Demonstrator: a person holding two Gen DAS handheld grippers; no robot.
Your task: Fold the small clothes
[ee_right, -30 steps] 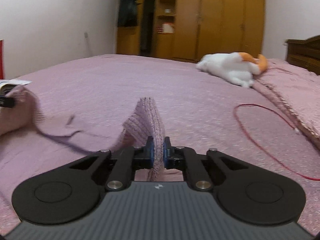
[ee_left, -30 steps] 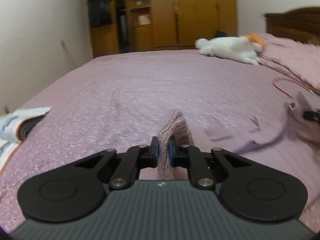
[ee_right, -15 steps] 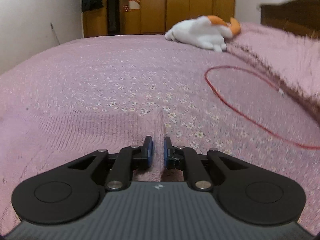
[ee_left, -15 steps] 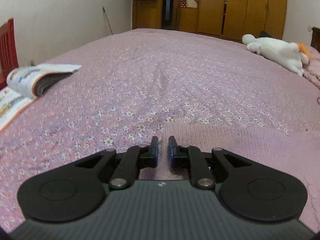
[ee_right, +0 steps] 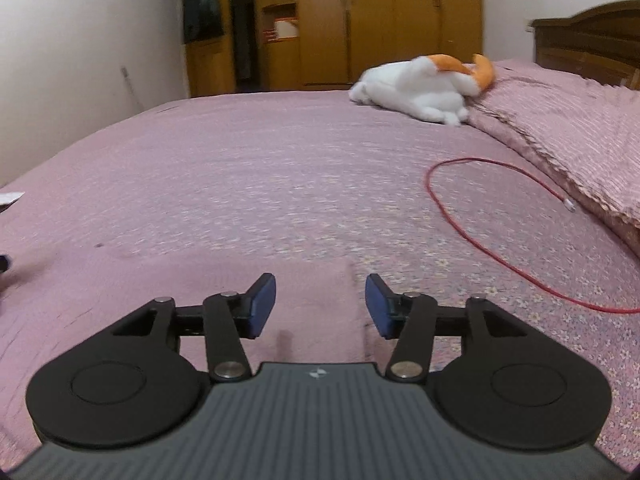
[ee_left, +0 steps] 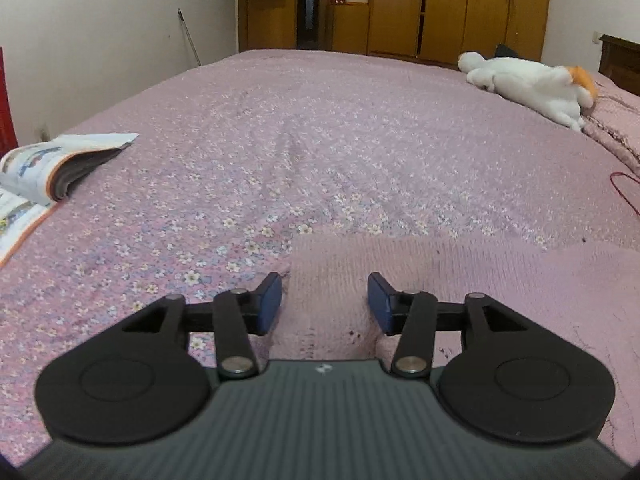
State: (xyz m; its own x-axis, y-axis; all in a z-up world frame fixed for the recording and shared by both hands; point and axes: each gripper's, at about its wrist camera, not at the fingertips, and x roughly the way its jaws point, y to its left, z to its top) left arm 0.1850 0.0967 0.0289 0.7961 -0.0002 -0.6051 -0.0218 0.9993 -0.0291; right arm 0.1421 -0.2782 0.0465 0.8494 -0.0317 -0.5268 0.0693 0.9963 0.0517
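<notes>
Two tools hang over the bed (ee_left: 320,140), jaws just spread apart: the left tool (ee_left: 324,306) and right tool (ee_right: 320,304) each straddle a corner of the pink knit (ee_left: 460,276), which lies flat, pads clear of it.

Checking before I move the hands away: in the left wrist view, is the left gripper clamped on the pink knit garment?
No. The left gripper has just opened; its blue pads stand apart, and the pink knit garment lies flat on the bed between them.
</notes>
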